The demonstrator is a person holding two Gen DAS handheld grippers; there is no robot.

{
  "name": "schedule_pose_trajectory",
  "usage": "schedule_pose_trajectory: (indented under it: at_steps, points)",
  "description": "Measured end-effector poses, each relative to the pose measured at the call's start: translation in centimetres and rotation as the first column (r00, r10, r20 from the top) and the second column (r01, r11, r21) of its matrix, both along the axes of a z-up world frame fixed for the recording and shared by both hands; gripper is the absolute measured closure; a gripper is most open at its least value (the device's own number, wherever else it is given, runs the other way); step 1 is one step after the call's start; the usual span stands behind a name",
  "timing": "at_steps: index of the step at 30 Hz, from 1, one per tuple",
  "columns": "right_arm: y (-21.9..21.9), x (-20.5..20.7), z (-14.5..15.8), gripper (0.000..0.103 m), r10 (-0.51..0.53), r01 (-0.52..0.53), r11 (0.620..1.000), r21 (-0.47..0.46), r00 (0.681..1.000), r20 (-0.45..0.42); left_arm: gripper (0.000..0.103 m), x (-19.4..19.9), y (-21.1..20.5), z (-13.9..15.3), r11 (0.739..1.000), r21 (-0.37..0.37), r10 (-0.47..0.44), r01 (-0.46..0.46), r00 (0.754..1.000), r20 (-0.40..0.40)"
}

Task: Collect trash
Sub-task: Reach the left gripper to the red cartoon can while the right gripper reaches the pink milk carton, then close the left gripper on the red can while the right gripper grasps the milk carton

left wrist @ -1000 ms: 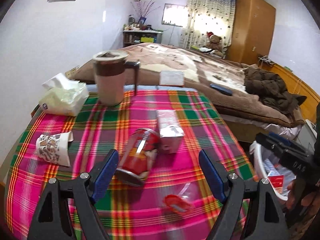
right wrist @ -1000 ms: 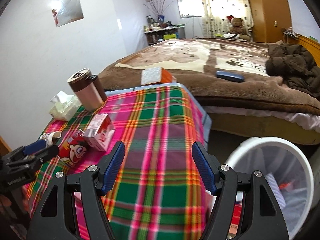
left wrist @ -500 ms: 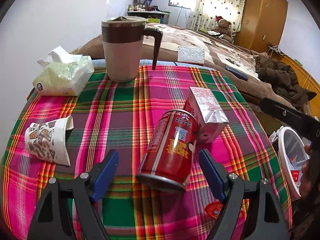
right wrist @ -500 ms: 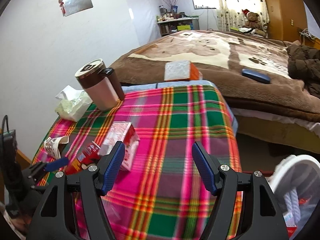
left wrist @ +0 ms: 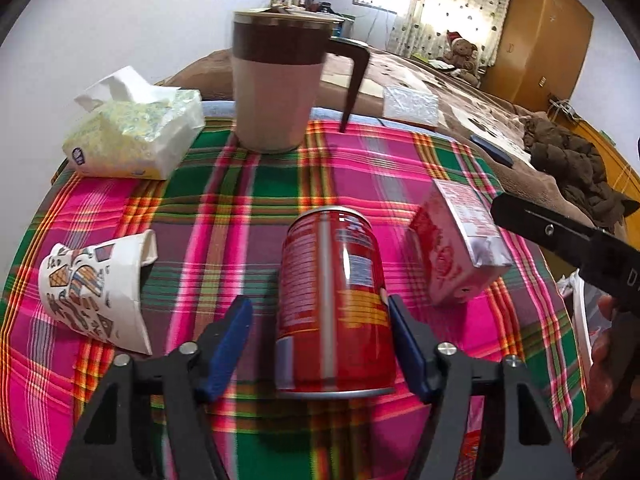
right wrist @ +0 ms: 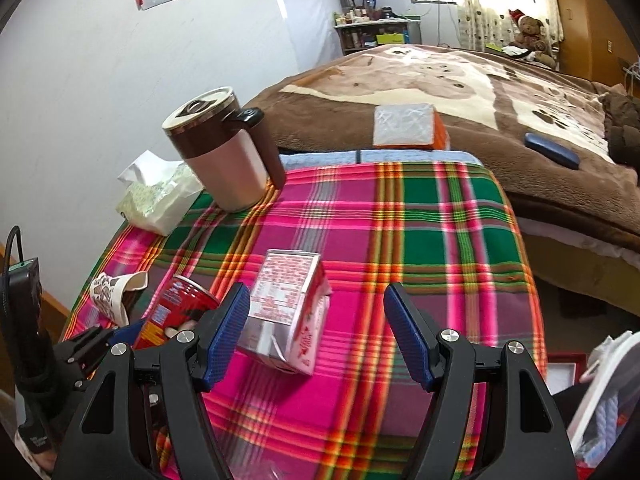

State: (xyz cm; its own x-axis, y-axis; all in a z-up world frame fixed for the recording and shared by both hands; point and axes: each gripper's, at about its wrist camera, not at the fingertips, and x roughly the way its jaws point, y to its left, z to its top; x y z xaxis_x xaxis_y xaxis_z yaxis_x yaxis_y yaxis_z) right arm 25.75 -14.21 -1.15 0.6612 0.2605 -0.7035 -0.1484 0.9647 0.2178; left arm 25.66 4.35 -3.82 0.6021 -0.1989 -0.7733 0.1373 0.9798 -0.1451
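A red drink can (left wrist: pixel 334 304) lies on its side on the plaid tablecloth (left wrist: pixel 248 184). My left gripper (left wrist: pixel 320 340) is open with the can between its blue pads; the right pad touches it. A pink-and-silver drink carton (left wrist: pixel 456 252) lies just right of the can. A crushed patterned paper cup (left wrist: pixel 92 292) lies to the left. In the right wrist view my right gripper (right wrist: pixel 316 332) is open over the carton (right wrist: pixel 288 312), its left pad beside it. The can (right wrist: pixel 176 312) and cup (right wrist: pixel 110 294) show at the left there.
A brown-and-pink lidded mug (left wrist: pixel 280 84) and a tissue pack (left wrist: pixel 136 136) stand at the table's far side. A white trash bin (right wrist: pixel 608 400) sits low right of the table. A bed with a brown blanket (right wrist: pixel 460 92) lies beyond.
My left gripper has moved forward so the can now lies between its pads. My right gripper has swung left from the bin and come down over the carton.
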Motion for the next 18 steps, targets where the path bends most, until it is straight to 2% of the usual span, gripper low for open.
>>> schedule_pose_trajectory:
  at_steps: [4, 8, 13, 18]
  points:
    - [1.1, 0.5, -0.5, 0.032, 0.013, -0.014, 1.0, -0.012, 1.0, -0.015, 0.042, 0.2, 1.2, -0.2, 1.0, -0.008, 0.029, -0.029, 1.0, -0.008]
    - [1.9, 1.0, -1.1, 0.032, 0.026, -0.027, 0.999, -0.02, 0.999, -0.033, 0.042, 0.1, 2.0, -0.3, 0.999, -0.012, 0.048, -0.048, 0.999, -0.009]
    - [2.8, 1.3, -1.9, 0.032, 0.019, -0.023, 0.997, -0.078, 0.999, -0.048, 0.042, 0.4, 2.2, -0.5, 0.999, -0.012, 0.053, -0.053, 0.999, -0.015]
    - [2.8, 1.2, -2.1, 0.032, 0.001, -0.005, 0.995, -0.097, 0.999, -0.039, 0.042, 0.7, 2.4, -0.5, 0.998, -0.022, 0.056, -0.056, 0.998, -0.01]
